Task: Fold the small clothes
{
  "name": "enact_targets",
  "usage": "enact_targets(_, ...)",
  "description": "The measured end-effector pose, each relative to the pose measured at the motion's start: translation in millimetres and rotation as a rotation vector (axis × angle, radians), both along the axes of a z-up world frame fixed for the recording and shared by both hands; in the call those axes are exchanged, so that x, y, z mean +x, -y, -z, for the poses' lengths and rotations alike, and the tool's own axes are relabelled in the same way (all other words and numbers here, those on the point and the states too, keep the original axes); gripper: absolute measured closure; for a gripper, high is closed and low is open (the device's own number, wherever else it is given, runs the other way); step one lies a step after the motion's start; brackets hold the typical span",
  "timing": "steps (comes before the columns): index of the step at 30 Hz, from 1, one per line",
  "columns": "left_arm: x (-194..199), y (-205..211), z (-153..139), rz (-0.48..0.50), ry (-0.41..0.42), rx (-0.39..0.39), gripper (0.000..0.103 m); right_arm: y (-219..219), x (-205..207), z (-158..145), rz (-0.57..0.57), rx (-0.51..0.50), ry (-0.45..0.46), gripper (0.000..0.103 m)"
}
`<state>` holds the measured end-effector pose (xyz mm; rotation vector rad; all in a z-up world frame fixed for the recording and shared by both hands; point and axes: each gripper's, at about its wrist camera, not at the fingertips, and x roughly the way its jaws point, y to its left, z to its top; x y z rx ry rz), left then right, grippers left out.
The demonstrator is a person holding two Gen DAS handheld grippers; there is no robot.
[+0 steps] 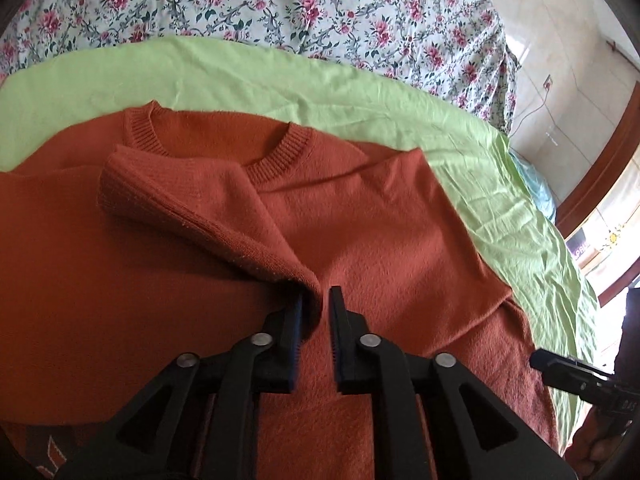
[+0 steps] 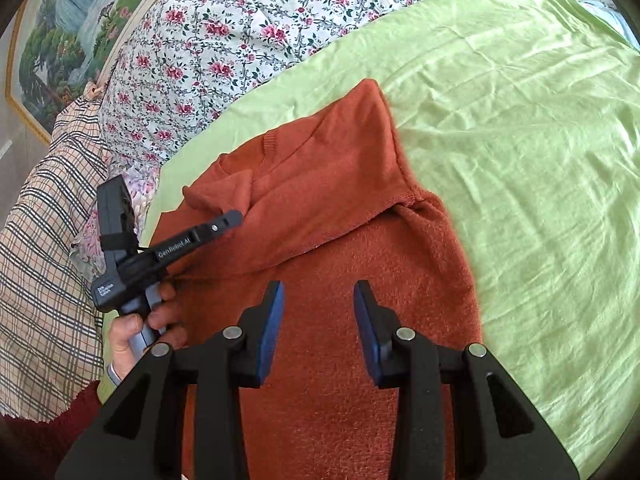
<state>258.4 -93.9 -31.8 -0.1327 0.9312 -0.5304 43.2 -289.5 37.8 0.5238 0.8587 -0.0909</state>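
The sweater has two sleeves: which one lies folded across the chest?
The sleeve at the left tool, its cuff near the collar. The other sleeve is tucked at the side.

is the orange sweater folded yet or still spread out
Partly folded. The orange sweater lies on the green sheet with one sleeve folded in across its chest; the body is not yet folded.

The soft knitted sweater (image 1: 360,220) is rusty orange. The sheet under it (image 2: 520,120) is light green. The quilt behind (image 1: 280,4) is white with pink flowers.
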Motion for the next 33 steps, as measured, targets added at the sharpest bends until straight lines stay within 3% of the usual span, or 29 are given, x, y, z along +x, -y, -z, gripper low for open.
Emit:
enact_targets(4,-25,-22,-9,-0.005,0.018,0.023,0.068,-12,10,-4,-0.032,-0.017,0.006,0.065)
enact_targets(6,-44,-40,-13,-0.023,0.031,0.039,0.063,-24,20,-6,-0.069,-0.036,0.013,0.060)
enact_targets(10,-73,-95,-16,-0.137,0.038,0.069,0.063,-53,49,-10,-0.166,-0.100,0.026,0.052)
enact_targets(14,-86,-167,-17,-0.372,0.045,0.142,0.063,-92,88,-13,-0.283,-0.189,0.050,0.052)
enact_targets(17,-85,-207,-14,-0.490,0.042,0.182,0.063,-119,127,-12,-0.386,-0.278,0.065,0.052)
enact_targets(20,-73,-224,-4,-0.528,0.007,0.242,0.065,-142,168,0,-0.471,-0.359,0.057,0.051)
enact_targets(24,-50,-238,8,-0.550,-0.046,0.206,0.065,-154,214,27,-0.484,-0.435,-0.007,0.052)
enact_targets(25,-45,-240,8,-0.551,-0.050,0.196,0.065,-153,222,32,-0.474,-0.434,-0.020,0.053)
enact_targets(26,-39,-237,7,-0.548,-0.049,0.191,0.065,-150,227,35,-0.463,-0.417,-0.034,0.071)
enact_targets(27,-36,-233,5,-0.546,-0.042,0.190,0.067,-144,230,36,-0.448,-0.382,-0.046,0.098)
enact_targets(33,-37,-234,7,-0.578,-0.036,0.172,0.080,-74,171,-14,-0.148,-0.197,0.157,0.097)
